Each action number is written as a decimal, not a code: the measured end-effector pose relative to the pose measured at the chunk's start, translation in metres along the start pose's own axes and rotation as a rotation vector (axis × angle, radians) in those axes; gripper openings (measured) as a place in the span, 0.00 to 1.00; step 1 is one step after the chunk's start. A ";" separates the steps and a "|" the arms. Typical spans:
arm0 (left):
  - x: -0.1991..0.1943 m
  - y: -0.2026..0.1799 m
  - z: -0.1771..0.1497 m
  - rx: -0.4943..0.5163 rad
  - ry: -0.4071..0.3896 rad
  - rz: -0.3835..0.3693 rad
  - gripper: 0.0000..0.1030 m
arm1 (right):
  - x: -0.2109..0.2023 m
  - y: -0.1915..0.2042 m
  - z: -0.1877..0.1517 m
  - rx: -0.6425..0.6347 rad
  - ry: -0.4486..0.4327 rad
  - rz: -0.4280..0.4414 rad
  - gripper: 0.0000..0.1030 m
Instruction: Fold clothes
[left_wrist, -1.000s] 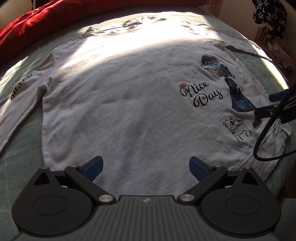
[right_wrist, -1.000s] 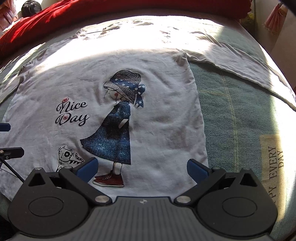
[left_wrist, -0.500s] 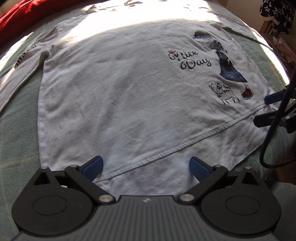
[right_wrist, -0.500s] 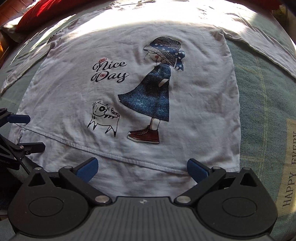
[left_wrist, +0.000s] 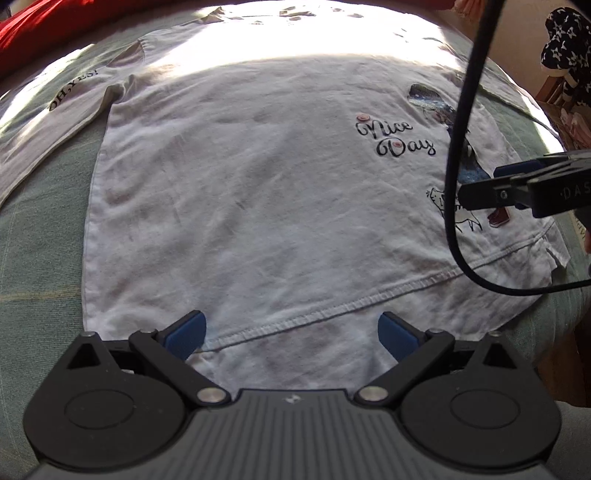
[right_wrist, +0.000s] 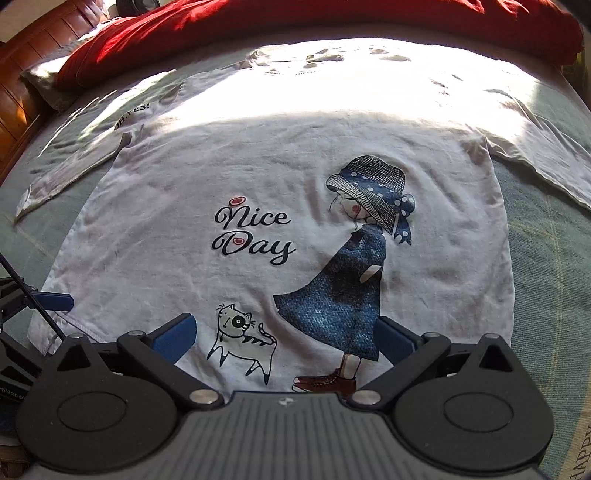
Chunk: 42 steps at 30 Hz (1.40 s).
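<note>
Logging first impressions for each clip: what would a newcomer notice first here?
A white long-sleeved shirt lies spread flat across a green bedspread, sunlit at its far end. Its print stands out: a girl in a blue dress on the right half, with "Nice Day" lettering and a small cat to her left. Both the left gripper and right gripper hang open over the near hem, and a red blanket lies beyond the collar.

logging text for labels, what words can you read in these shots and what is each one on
"Nice Day": script print on the front of the white shirt.
"OH,YES!": on the shirt's left sleeve.
"DAS", cut off: on the right gripper.
"HAPP", cut off by the frame edge: on the green bedcover.
"nRobot", partial: on the left gripper's body, start hidden.
</note>
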<state>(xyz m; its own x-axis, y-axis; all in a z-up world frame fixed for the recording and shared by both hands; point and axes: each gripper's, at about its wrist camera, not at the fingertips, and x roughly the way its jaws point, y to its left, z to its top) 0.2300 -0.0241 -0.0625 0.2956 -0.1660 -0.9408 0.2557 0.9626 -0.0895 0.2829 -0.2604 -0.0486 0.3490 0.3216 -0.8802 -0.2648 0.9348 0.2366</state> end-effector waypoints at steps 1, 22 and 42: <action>-0.003 -0.001 -0.005 0.013 0.006 0.003 0.96 | 0.003 0.001 -0.001 0.005 0.016 0.006 1.00; -0.009 -0.024 -0.005 0.226 -0.055 -0.029 0.96 | -0.008 -0.022 0.001 0.052 0.012 -0.112 1.00; -0.002 0.046 0.031 -0.063 -0.130 -0.006 0.96 | 0.006 0.003 0.023 -0.019 0.036 -0.050 1.00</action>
<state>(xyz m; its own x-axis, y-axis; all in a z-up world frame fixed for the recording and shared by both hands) 0.2695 0.0143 -0.0546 0.4121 -0.1940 -0.8903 0.2009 0.9724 -0.1189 0.3049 -0.2525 -0.0434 0.3300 0.2688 -0.9049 -0.2647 0.9465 0.1846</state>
